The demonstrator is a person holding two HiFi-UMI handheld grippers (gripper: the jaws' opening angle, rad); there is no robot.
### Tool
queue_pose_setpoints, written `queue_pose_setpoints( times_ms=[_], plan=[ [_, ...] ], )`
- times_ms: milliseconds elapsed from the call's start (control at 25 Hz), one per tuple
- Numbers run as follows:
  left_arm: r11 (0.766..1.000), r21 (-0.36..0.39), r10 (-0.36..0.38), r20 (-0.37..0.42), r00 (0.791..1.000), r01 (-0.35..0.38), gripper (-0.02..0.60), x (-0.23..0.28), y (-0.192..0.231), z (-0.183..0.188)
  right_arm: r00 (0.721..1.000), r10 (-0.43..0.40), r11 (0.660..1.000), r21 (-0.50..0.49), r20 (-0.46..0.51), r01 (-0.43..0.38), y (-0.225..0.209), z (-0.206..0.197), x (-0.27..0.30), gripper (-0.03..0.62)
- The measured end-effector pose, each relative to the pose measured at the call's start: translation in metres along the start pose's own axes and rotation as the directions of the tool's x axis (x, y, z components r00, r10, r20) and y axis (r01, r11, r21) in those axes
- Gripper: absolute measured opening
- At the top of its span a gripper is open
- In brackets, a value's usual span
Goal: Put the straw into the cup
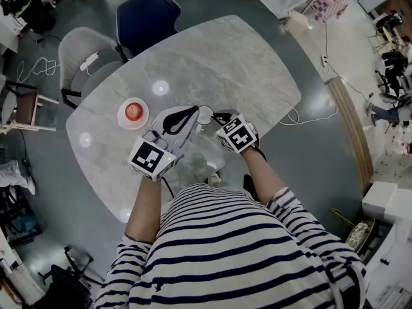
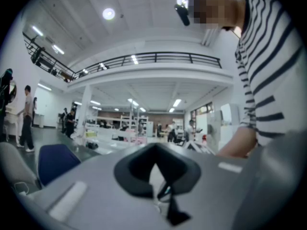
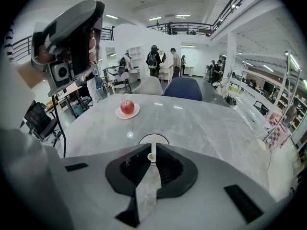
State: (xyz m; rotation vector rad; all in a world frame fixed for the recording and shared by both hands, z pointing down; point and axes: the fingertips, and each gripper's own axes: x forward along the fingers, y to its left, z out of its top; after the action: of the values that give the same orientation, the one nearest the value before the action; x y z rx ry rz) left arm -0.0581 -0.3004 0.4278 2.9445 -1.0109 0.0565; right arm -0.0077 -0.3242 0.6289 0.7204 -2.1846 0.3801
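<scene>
My right gripper (image 3: pixel 151 152) is shut on a white straw (image 3: pixel 151 156), whose round tip pokes out between the jaws while a clear wrapper (image 3: pixel 146 186) trails back toward the camera. Just beyond the tip lies the round rim of the clear cup (image 3: pixel 153 139) on the marble table (image 3: pixel 206 123). In the head view the cup (image 1: pixel 205 114) stands between the right gripper (image 1: pixel 216 116) and the left gripper (image 1: pixel 192 112). My left gripper (image 2: pixel 156 169) points up and away from the table, its jaws closed on a thin pale strip that looks like wrapper.
A red apple (image 3: pixel 127 107) sits on a small white plate (image 1: pixel 123 120) to the left on the table. Behind the table stand a blue chair (image 1: pixel 147 19) and a grey chair (image 1: pixel 80 53). The left gripper (image 3: pixel 72 32) hangs high at the left in the right gripper view.
</scene>
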Motion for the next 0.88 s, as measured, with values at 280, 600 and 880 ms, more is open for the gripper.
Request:
queue_pose_setpoints(
  times_ms=[280,600,880],
  plan=[
    [1.000,0.004,0.004,-0.006,1.000,-0.004,0.006,0.002,-0.005,0.003,1.000,0.001,1.000,-0.004,0.005,-0.001,0.000,-0.004,-0.005,0.049],
    [1.000,0.012,-0.004,-0.003,1.000,0.004,0.006,0.005,-0.010,0.004,0.999,-0.019,1.000,-0.001,0.046,0.019,-0.006,0.003,-0.020,0.049],
    [1.000,0.025,-0.012,0.004,1.000,0.012,0.006,0.007,-0.015,0.005,0.993,-0.043,0.999,-0.014,0.112,0.045,-0.010,0.018,-0.040,0.049]
  ],
)
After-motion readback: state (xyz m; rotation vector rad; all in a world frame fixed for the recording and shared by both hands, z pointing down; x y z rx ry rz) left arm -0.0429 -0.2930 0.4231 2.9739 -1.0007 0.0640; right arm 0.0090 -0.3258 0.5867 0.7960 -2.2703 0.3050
